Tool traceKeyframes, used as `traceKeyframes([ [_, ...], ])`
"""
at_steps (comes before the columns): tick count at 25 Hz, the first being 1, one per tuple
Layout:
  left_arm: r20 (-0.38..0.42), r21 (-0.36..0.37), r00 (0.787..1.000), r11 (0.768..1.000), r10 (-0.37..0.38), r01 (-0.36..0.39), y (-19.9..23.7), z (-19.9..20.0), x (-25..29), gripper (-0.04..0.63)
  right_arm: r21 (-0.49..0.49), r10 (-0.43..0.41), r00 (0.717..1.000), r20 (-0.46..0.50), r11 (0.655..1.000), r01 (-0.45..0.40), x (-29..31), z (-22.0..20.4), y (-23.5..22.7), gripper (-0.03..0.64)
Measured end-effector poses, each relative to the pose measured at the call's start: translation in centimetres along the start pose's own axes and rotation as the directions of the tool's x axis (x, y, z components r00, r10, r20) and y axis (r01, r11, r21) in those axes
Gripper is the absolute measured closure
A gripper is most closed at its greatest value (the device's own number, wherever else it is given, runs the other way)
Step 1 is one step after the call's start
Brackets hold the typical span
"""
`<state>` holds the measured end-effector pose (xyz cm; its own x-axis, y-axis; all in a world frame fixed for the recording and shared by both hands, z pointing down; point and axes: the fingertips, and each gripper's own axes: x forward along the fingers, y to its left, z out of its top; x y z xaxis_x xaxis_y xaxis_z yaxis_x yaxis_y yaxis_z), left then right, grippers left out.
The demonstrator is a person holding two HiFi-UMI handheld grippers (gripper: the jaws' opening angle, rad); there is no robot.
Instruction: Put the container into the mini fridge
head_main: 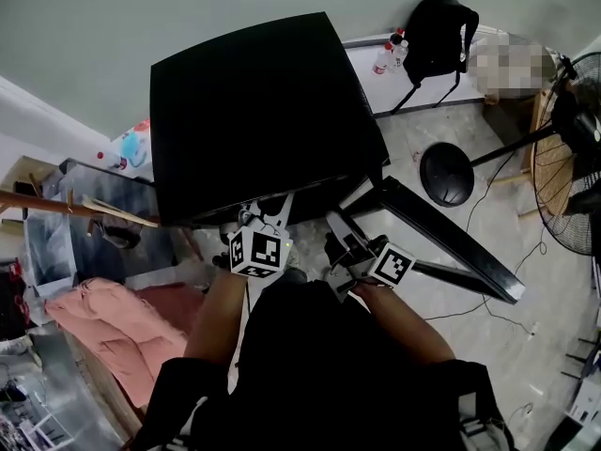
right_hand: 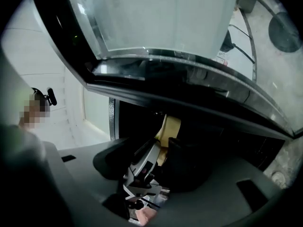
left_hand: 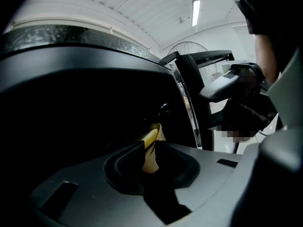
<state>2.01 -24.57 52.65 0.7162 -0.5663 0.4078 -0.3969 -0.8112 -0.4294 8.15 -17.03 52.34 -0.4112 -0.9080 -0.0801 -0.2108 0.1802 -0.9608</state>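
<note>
The black mini fridge [head_main: 254, 111] stands in front of me with its door [head_main: 451, 238] swung open to the right. Both grippers are close together at its open front. My left gripper [head_main: 263, 216] is nearly shut, and in the left gripper view its jaws [left_hand: 149, 157] pinch the thin edge of a yellowish container [left_hand: 152, 145] against the dark fridge interior [left_hand: 85, 98]. My right gripper [head_main: 343, 242] has its jaws wide apart. In the right gripper view [right_hand: 156, 160], part of the left gripper lies between them and the tan container [right_hand: 171, 126] shows just beyond the tips.
A standing fan [head_main: 568, 158] and a round black base [head_main: 446, 174] are on the floor at right, with cables near them. A black backpack [head_main: 437, 31] and bottles [head_main: 390, 53] sit by the back wall. Pink cloth [head_main: 103, 327] lies at left.
</note>
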Motion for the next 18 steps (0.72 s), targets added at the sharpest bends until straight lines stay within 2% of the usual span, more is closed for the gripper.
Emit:
traceKeyframes([
  [8, -0.024, 0.003, 0.999, 0.999, 0.038, -0.038, 0.1, -0.2, 0.1, 0.513, -0.008, 0.003, 1.0, -0.011, 1.0, -0.003, -1.1, -0.2, 0.5, 0.38],
  [9, -0.029, 0.002, 0.999, 0.999, 0.04, -0.04, -0.1, -0.2, 0.0, 0.497, -0.01, 0.003, 1.0, -0.016, 1.0, -0.003, -1.2, -0.3, 0.5, 0.38],
  [11, -0.042, -0.002, 0.998, 0.999, 0.039, -0.039, -0.7, -0.4, -0.4, 0.425, -0.012, 0.006, 1.0, -0.025, 1.0, -0.006, -1.3, -0.5, 0.6, 0.38],
  [13, -0.057, -0.013, 0.997, 0.998, 0.057, -0.058, -1.2, -0.6, -1.0, 0.407, -0.018, 0.009, 0.999, -0.037, 1.0, -0.01, -1.4, -0.7, 0.8, 0.38],
  [16, -0.067, -0.071, 0.992, 0.991, 0.108, -0.113, -1.7, -1.1, -2.3, 0.407, -0.029, 0.013, 0.999, -0.052, 0.999, -0.015, -1.8, -1.2, 1.2, 0.38],
  [18, -0.054, -0.132, 0.993, 0.985, 0.108, -0.115, -2.4, -1.1, -2.8, 0.408, -0.035, 0.017, 0.998, -0.056, 0.999, -0.019, -2.1, -1.2, 1.4, 0.38],
])
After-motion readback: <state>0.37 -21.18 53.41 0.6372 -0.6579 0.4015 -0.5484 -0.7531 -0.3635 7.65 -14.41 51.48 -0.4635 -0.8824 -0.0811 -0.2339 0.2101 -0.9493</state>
